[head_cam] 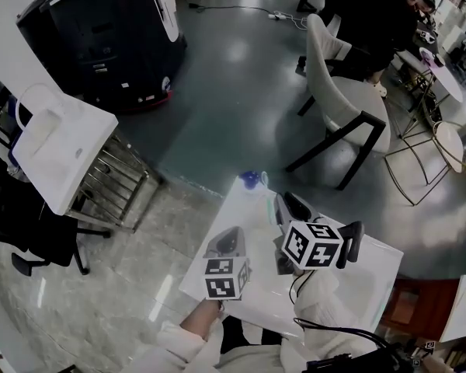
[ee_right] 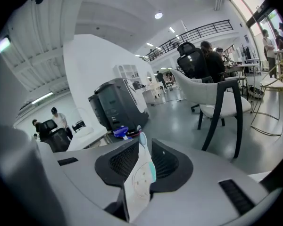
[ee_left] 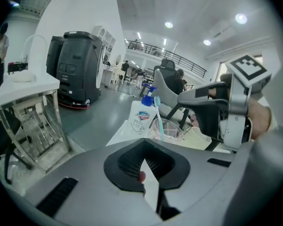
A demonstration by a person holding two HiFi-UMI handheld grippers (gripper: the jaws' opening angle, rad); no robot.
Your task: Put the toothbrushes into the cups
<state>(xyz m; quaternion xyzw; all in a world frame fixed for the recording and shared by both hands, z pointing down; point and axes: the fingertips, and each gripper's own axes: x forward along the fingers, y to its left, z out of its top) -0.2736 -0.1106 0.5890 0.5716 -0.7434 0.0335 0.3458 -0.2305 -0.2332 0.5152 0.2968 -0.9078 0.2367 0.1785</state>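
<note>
The right gripper (ee_right: 145, 144) has its 2 black ribbed fingers (ee_right: 120, 160) clenched on a flat white-and-teal plastic toothbrush (ee_right: 140, 178). The toothbrush stands on edge between the pads. Its pale-blue end pokes just past the fingertips, and its broad white handle runs back towards the camera.

The left gripper (ee_left: 144, 160) has its 2 pads brought together at the tips. A thin white sliver shows between them nearer the camera. It may only be the white table (head_cam: 361, 282) seen through the gap, and no toothbrush shape can be made out there.

Straight ahead of the left gripper's fingertips, a little to their right, a clear round plastic cup (ee_left: 172, 128) stands on the table. A light-blue toothbrush (ee_left: 156, 111) leans upright inside it, head up. Just beside that cup, on its left, stands a white plastic bottle with a blue cap (ee_left: 142, 114). A 2nd clear cup (ee_left: 200, 133) sits to the right of the 1st, below the right gripper's dark fingers, with nothing seen standing in it.
</note>
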